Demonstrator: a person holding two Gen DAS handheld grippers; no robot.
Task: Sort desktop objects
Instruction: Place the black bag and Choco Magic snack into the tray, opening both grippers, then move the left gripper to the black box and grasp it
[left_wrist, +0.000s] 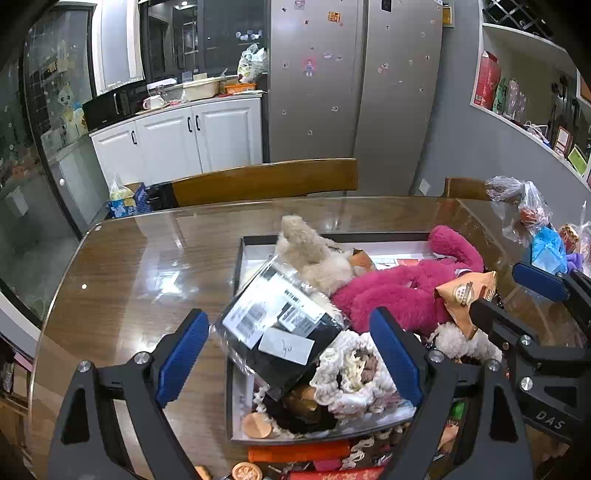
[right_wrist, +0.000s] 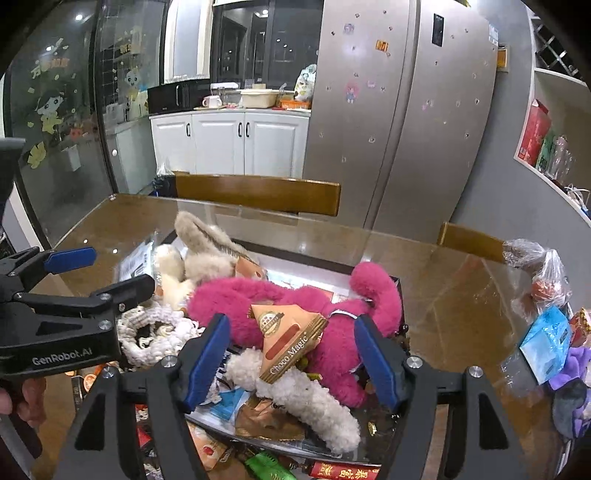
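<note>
Left wrist view. Left gripper (left_wrist: 291, 354): blue-padded fingers (left_wrist: 183, 356) spread wide at the lower centre of the frame, pressing on nothing; a black packet (left_wrist: 280, 325) with white labels, wrapped in clear film, lies between and beyond them. Tray (left_wrist: 238, 266): dark-rimmed, shallow, at centre frame on the glass-topped wooden counter (left_wrist: 129, 280), heaped full. Contents: the black packet tilted over the tray's left rim; a beige plush toy (left_wrist: 314, 251) behind it; a pink plush toy (left_wrist: 399, 291) to its right; a cream knitted piece (left_wrist: 354, 373) below the packet, partly behind the right finger. Orange snack pouch (left_wrist: 467, 291): resting on the pink plush. Right gripper (left_wrist: 517, 295): enters from the right edge, fingers apart on either side of the pouch.

Right wrist view. Right gripper (right_wrist: 291, 354): fingers (right_wrist: 207, 360) parted at lower centre, not gripping; the pyramid-shaped orange snack pouch (right_wrist: 291, 336), marked "Choco Magic", sits between them on the pink plush toy (right_wrist: 258, 299), touching neither pad. White fleecy plush (right_wrist: 295, 391): below the pouch. Beige plush toy (right_wrist: 207, 251): upper left of the heap. Left gripper (right_wrist: 110, 273): at the left edge, fingers wide apart, over the cream knitted piece (right_wrist: 155, 328). Hand (right_wrist: 22, 402): lower left corner, on that gripper's handle. Plastic bags (right_wrist: 543, 273): on the counter (right_wrist: 443, 288) at the right edge.
</note>
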